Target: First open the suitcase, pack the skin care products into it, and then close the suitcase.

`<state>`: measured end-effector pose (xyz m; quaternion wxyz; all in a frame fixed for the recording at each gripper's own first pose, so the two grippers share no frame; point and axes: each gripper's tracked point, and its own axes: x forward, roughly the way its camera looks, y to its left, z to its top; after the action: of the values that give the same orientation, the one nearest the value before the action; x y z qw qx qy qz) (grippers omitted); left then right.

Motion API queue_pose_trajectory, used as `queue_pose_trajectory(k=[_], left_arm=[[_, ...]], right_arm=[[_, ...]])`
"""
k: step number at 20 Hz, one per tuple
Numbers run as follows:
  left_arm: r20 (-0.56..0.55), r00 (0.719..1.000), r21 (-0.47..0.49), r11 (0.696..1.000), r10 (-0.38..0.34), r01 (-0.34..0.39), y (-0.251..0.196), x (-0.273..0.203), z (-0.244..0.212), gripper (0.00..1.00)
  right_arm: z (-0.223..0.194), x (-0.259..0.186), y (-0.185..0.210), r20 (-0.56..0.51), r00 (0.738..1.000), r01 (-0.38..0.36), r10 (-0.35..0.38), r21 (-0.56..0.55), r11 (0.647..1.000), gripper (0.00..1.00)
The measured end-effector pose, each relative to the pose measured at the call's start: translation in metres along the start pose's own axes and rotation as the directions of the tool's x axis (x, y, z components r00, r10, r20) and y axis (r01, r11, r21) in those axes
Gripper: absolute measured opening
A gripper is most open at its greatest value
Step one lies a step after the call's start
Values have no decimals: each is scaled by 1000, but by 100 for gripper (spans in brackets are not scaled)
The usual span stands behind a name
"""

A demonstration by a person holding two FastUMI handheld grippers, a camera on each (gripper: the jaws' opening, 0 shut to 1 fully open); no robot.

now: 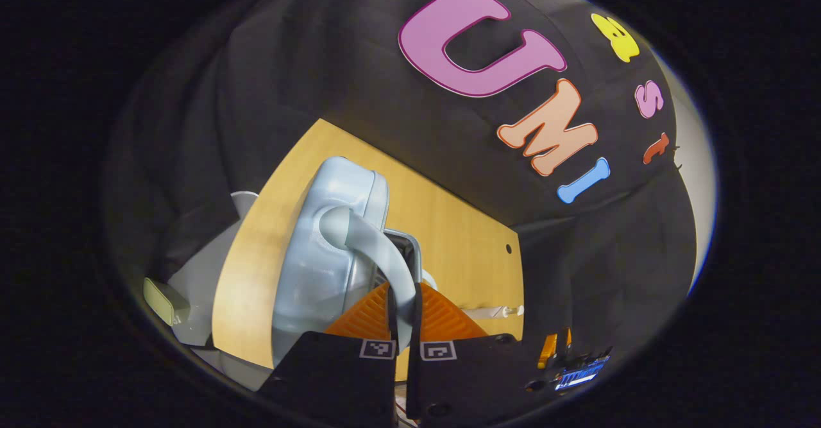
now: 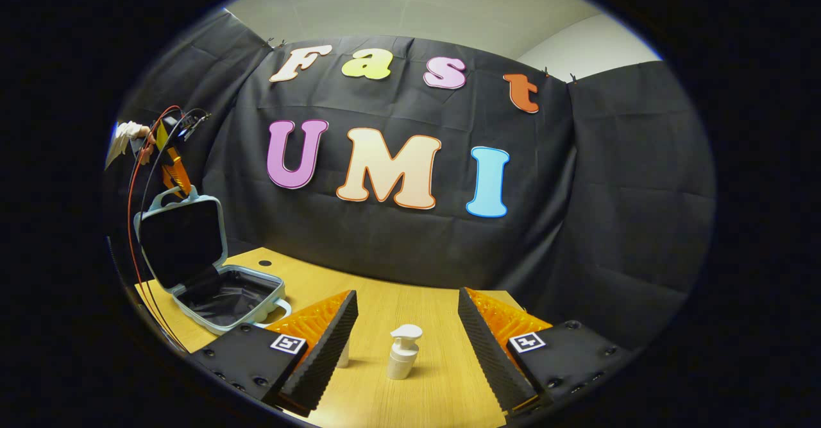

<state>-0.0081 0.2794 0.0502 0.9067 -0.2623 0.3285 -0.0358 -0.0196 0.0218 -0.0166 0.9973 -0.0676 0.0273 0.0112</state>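
Suitcase [image 2: 211, 267] is sitting open at the far left of the wooden table [image 2: 410, 376], lid [image 2: 183, 242] standing upright, dark lining showing. Left gripper [image 1: 403, 312] is pinching the lid's pale blue handle [image 1: 378, 248], both fingers closed on it. White pump bottle [image 2: 402, 351] is standing upright on the table, between the right gripper's fingers but touching neither. Right gripper [image 2: 405, 344] is hovering with jaws wide apart.

Open suitcase [image 2: 211, 280] sits on the table [image 2: 410, 389] far left; pump bottle [image 2: 402, 352] stands nearer, well apart to its right.
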Motion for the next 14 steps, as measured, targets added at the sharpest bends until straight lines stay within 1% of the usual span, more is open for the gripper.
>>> queue_pose_trajectory(k=[2,3,4,5,8,11,14], left_arm=[[15,997,25,997,78,-78,39,-8,6,0],[24,994,23,994,110,-110,59,-12,7,0],[23,992,17,992,127,-128,73,-15,6,0],[29,990,-3,990,141,-141,89,-18,5,0],[43,989,-95,986,143,-139,126,-20,-7,0],[21,987,-121,980,160,-156,165,-15,-35,0],[-1,987,-127,979,163,-162,191,-1,-73,0]], right_arm=[[3,3,7,5,1000,0,0,19,1000,99],[4,3,9,8,1000,1,-2,29,1000,99],[4,3,12,10,1000,6,-6,35,999,100],[5,5,13,10,1000,10,-11,35,999,99],[1,7,14,-5,1000,23,-22,19,1000,99],[7,8,10,-2,999,40,-40,51,998,99],[8,12,4,-6,998,65,-65,73,995,99]])
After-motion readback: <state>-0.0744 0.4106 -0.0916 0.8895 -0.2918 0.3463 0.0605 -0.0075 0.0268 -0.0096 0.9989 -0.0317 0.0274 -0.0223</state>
